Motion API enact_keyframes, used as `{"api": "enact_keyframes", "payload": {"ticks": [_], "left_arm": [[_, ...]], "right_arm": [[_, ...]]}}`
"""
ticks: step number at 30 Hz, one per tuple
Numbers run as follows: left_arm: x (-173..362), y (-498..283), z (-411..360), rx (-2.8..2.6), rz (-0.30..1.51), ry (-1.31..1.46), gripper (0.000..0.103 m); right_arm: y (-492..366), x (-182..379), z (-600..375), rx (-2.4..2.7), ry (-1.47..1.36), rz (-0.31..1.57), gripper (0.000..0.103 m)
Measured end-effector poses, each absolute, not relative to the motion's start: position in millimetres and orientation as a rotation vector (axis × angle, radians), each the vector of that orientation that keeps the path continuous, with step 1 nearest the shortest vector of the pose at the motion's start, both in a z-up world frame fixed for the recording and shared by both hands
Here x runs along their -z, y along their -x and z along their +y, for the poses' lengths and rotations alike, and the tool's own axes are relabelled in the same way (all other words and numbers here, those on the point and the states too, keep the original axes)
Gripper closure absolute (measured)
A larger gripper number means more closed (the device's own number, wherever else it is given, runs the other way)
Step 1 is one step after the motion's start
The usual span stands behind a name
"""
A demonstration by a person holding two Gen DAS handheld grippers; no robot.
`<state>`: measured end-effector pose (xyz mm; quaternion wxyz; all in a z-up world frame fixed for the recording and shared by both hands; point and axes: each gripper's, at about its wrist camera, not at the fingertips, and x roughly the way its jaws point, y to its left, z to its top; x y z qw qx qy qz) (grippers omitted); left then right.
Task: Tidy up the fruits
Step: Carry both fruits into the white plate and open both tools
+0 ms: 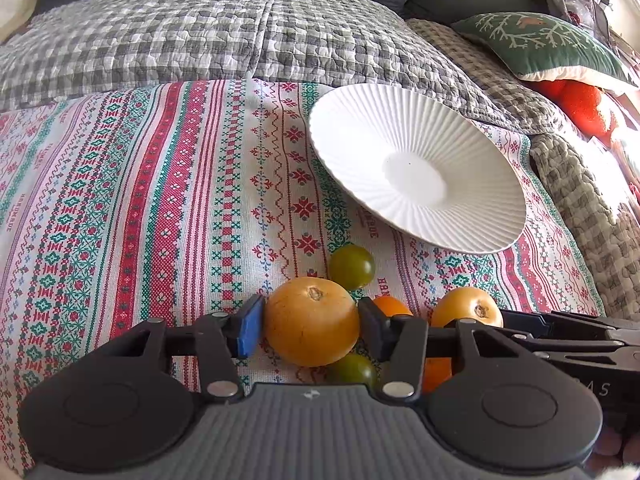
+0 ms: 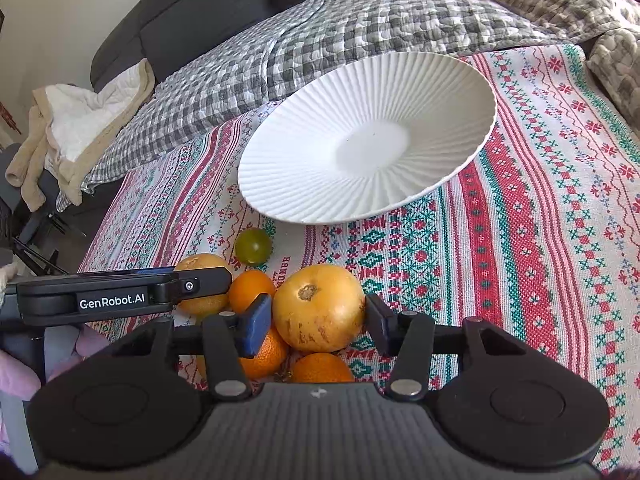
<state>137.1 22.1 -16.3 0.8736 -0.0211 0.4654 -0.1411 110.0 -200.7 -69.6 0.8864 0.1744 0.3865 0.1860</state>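
Now each gripper, left [image 1: 311, 326] and right [image 2: 319, 316], sits clamped around its own yellow fruit.

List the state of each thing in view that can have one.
Left gripper: fingers closed on a yellow fruit.
Right gripper: fingers closed on another yellow fruit.
Plate: empty, on the cloth.
Green fruit: loose on the cloth.
Oranges: loose, bunched by the grippers.

Bright daylight from the right blows out that edge; sharp focus, strong fisheye bending and dark corners.
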Motion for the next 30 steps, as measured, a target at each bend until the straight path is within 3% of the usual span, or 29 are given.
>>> {"api": "enact_keyframes", "payload": {"ticks": [20,30], "left_arm": [[-23,-116,12,0.284,0.844,0.078,0.055],[-22,-155,-30,0.364,0.782,0.038,0.055]], "right_arm": [[-110,29,-221,-0.359,-0.401,0.703,0.057],[-151,22,-252,-0.28,-0.356,0.656,0.057]]}}
